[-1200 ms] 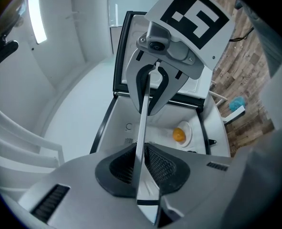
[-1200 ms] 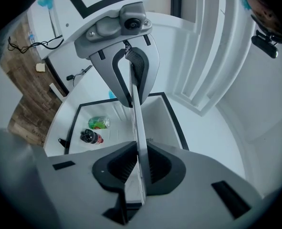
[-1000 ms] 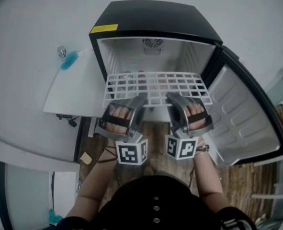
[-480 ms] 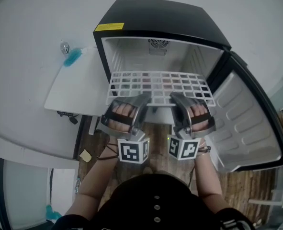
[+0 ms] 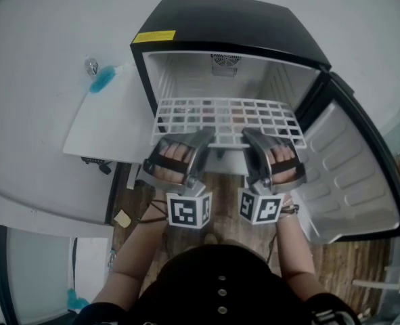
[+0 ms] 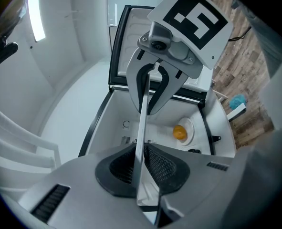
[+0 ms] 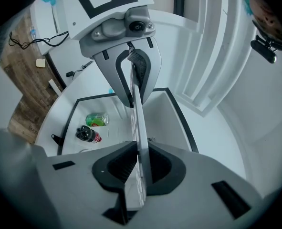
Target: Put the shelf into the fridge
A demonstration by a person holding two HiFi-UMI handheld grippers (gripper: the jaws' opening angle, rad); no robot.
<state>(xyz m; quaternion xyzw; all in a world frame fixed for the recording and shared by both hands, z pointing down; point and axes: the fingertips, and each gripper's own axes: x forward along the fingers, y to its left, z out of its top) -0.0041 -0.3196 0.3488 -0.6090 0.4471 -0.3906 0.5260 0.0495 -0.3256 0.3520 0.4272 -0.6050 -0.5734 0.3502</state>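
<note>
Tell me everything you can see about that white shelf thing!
The shelf is a white wire grid, metal by the look of it, with many small oblong gaps. It lies flat and level, partway into the open fridge, its front edge sticking out. The left gripper and the right gripper each pinch that front edge, side by side. Whether its sides rest on the fridge's rails cannot be told.
</note>
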